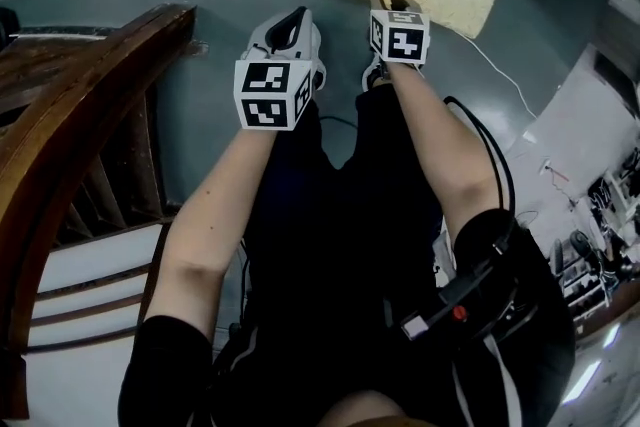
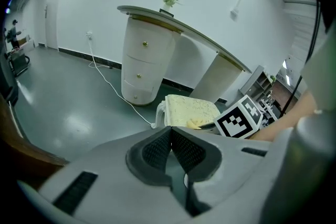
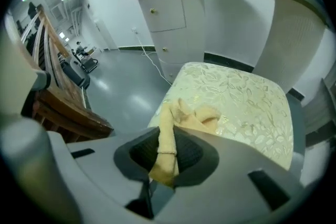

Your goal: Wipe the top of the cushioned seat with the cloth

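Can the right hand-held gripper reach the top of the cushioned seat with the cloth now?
Probably yes: the right hand-held gripper, shut on the cloth, is at the near edge of the cushioned seat, and nothing lies on the seat top ahead.

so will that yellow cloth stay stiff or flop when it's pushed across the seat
Probably floppy: the cloth bunches and folds where it leaves the right gripper. Likely light, since a narrow pinch holds it. It may crumple on the textured seat rather than glide.
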{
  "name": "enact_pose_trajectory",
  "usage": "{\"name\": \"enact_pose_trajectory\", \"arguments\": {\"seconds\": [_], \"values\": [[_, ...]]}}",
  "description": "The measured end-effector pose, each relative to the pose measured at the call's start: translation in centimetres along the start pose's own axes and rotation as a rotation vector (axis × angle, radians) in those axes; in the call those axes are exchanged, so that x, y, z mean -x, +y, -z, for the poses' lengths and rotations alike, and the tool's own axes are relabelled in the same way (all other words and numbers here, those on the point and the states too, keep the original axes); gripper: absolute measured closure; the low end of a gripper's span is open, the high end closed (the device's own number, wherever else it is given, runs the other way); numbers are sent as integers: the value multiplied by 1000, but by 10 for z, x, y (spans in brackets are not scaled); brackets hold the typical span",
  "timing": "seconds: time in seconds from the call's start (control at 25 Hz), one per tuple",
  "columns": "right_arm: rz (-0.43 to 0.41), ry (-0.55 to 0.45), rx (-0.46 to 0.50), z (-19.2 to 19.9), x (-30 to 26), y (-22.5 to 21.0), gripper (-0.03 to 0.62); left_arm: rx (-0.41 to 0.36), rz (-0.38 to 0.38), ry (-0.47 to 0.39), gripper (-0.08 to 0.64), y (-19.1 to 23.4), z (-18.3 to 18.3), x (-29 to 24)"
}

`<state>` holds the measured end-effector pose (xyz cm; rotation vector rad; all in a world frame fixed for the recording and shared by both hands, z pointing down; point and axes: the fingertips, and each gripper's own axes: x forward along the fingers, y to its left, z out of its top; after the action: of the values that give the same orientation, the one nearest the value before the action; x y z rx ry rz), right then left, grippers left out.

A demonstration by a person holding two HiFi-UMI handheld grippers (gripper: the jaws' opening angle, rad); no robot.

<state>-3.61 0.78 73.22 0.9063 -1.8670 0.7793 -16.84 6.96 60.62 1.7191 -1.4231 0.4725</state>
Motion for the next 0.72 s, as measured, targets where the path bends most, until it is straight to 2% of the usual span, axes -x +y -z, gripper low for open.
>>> {"name": "enact_pose_trajectory", "arguments": {"seconds": [0.12, 0.32, 0.4, 0.52, 0.72], "values": [[-14, 1, 69, -5, -6, 18, 528, 1, -13, -11, 557, 9, 2, 12], [-123, 29, 105, -7, -14, 48, 528, 2, -120, -37, 557, 26, 5, 31], [-156, 32, 112, -12, -15, 59, 528, 6, -135, -36, 555, 29, 7, 38], [-212, 9, 138, -24, 0, 68, 528, 6, -132, -49, 556, 23, 0, 49], [-276, -19, 198, -44, 62, 69, 526, -37, -78, -87, 557, -12, -28, 72]]}}
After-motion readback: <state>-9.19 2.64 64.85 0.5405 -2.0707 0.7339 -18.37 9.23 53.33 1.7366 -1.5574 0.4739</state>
